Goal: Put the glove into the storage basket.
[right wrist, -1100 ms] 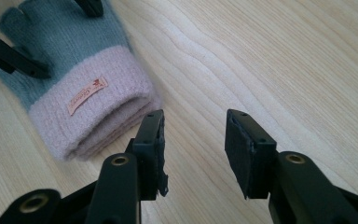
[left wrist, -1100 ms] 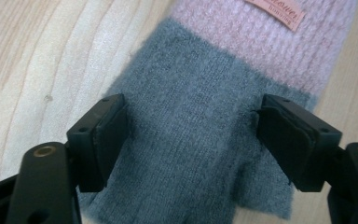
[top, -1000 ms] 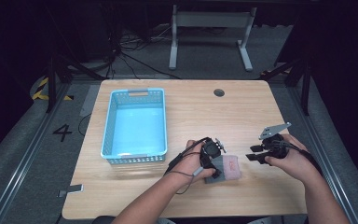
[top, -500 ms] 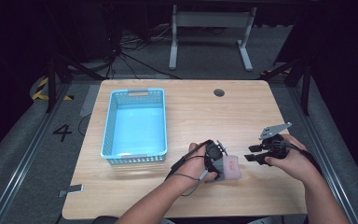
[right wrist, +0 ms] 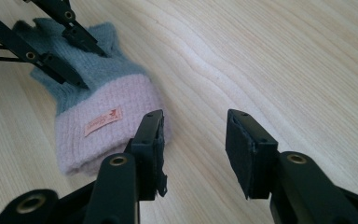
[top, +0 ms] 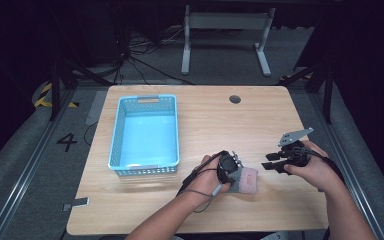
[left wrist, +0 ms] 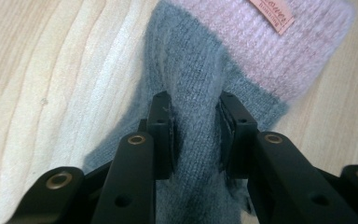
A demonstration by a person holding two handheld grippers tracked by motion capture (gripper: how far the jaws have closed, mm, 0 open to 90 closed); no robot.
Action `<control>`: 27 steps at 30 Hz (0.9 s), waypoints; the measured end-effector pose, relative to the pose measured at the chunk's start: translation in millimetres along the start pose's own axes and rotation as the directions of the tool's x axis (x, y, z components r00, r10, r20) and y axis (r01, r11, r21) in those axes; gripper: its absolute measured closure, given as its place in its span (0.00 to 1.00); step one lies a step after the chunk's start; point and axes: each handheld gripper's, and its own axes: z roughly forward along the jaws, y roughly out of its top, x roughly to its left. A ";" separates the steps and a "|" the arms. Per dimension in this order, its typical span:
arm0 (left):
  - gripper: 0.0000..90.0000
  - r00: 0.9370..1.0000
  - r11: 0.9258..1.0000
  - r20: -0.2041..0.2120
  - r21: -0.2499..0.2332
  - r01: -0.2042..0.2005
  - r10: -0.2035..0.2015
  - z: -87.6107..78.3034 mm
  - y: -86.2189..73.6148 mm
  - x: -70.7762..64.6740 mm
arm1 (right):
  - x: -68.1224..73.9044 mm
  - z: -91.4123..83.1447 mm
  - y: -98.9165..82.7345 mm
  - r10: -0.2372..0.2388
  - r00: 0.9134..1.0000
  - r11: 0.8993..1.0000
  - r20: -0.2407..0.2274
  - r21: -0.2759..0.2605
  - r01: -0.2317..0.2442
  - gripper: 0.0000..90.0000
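Left gripper (left wrist: 195, 135) has just been closing, and we see its two black jaws pinching a raised fold of grey knit on the glove (left wrist: 242, 60), with the wool bunched up between the pads. Our glove lies flat on the wooden bench (top: 205, 120), near the front edge and to the right of the blue basket (top: 145, 132), which stands well apart from it. It is a soft woollen glove, grey at the finger end with a pale pink ribbed cuff carrying a small sewn label. We judge it light, limp and a little stretchy, so it should sag and dangle once lifted, not hold its shape. Fuzzy knit grips well and nothing here can break. Right gripper (right wrist: 193, 149) hovers with jaws parted and nothing between them, just beside the pink cuff, which looks the thickest, firmest place for a second hold
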 end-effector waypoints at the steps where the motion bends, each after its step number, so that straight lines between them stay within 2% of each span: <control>1: 0.78 1.000 1.000 0.002 -0.005 0.000 0.000 -2.6 -0.2 0.2 | -1.3 0.0 0.7 0.001 1.000 1.000 0.000 -0.003 -0.001 0.65; 3: 0.78 1.000 1.000 0.011 -0.019 0.008 -0.008 -10.8 -0.4 1.2 | -4.2 0.1 2.3 0.006 1.000 1.000 -0.002 -0.005 -0.006 0.65; 13: 0.78 0.999 0.997 -0.009 -0.064 0.033 -0.034 -57.2 -5.3 11.5 | -12.4 6.1 14.1 0.002 1.000 1.000 -0.019 -0.015 -0.002 0.65; 19: 0.78 0.998 0.995 -0.023 -0.079 0.063 -0.065 -77.0 -11.8 19.5 | -16.0 11.7 21.1 -0.009 0.999 1.000 -0.031 -0.013 0.009 0.65; 23: 0.78 0.995 0.990 -0.010 -0.107 0.096 -0.097 -90.0 -16.0 26.0 | -18.0 14.3 23.5 -0.004 0.999 1.000 -0.033 -0.013 0.004 0.65; 27: 0.78 0.995 0.988 -0.016 -0.122 0.099 -0.101 -104.0 -19.1 31.6 | -20.9 16.1 24.5 0.002 0.999 1.000 -0.034 -0.010 -0.002 0.64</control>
